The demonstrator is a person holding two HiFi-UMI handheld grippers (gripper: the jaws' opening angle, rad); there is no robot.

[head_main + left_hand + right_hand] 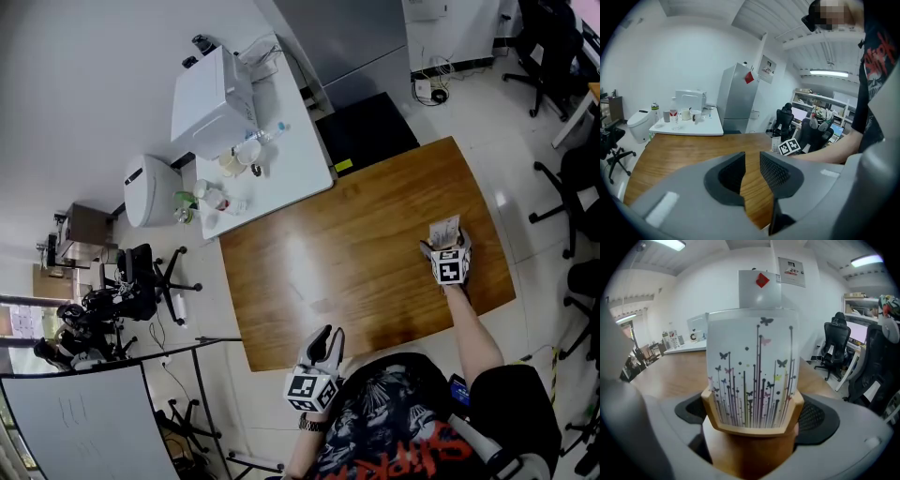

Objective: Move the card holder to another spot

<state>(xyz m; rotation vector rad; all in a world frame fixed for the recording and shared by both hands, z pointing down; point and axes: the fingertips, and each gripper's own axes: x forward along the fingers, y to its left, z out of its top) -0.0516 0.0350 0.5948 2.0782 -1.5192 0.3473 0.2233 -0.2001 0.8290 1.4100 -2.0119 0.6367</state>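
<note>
At the worktop's (356, 253) right side, the card holder (752, 376) is standing between the right gripper's (444, 247) wide-open fingers (820, 417), which are not yet squeezing it. Likely the grasp step: the next move calls for closing on the wooden base. Left gripper (752, 161) is hovering empty, fingers slightly parted.

Office room: white walls (670, 61), pale glossy floor (469, 112). Brown wooden desk (356, 253) at centre. A white desk (295, 169) abuts its far corner and carries a white appliance (208, 103) and cups (246, 153). Grey fridge (736, 96) stands beyond the white desk, with a black mat (367, 131) on the floor before it. White bin (148, 190) against the wall. Black office chairs (141, 274) at left, more at the right edge. Whiteboard (75, 422) at lower left. Ceiling strip light (828, 73) lit, with cluttered shelves (818, 110) below it
</note>
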